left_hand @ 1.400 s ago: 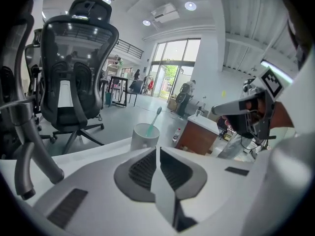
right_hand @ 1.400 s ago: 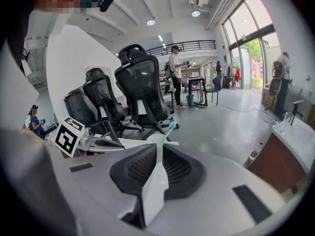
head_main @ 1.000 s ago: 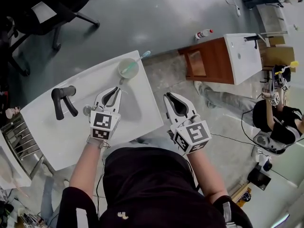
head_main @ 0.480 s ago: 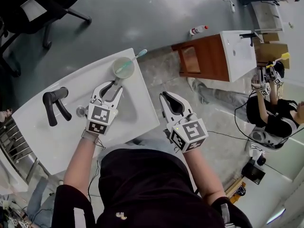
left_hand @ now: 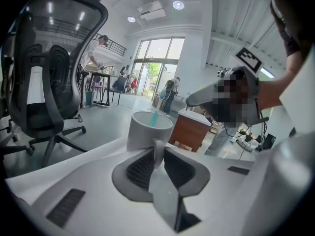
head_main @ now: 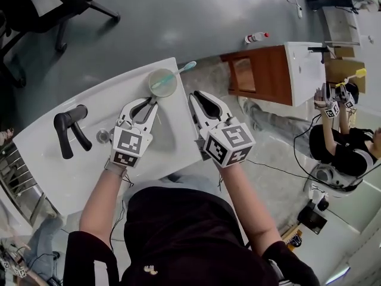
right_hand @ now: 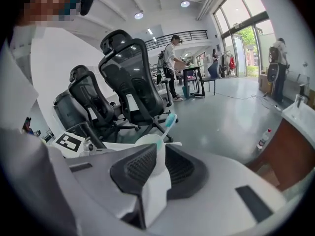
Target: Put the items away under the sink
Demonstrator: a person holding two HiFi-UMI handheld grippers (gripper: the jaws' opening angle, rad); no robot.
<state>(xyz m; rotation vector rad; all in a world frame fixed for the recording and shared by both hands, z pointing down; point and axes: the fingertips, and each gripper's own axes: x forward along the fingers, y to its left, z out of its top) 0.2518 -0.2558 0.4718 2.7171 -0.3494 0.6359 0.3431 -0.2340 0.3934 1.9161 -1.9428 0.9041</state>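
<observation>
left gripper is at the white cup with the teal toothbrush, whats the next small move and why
Probably lift the white handled cup straight up a little off the white sink counter. The left gripper has just been closing with the cup's handle between its pads, which look pressed on it. Keep it upright: the teal toothbrush stands loose inside.

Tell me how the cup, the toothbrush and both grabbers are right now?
cup: upright on the sink top, its handle between the left gripper's jaws.
toothbrush: leaning in the cup, bristle end up.
left gripper: jaws have just been closing, pads on the cup's handle.
right gripper: shut, empty.
</observation>
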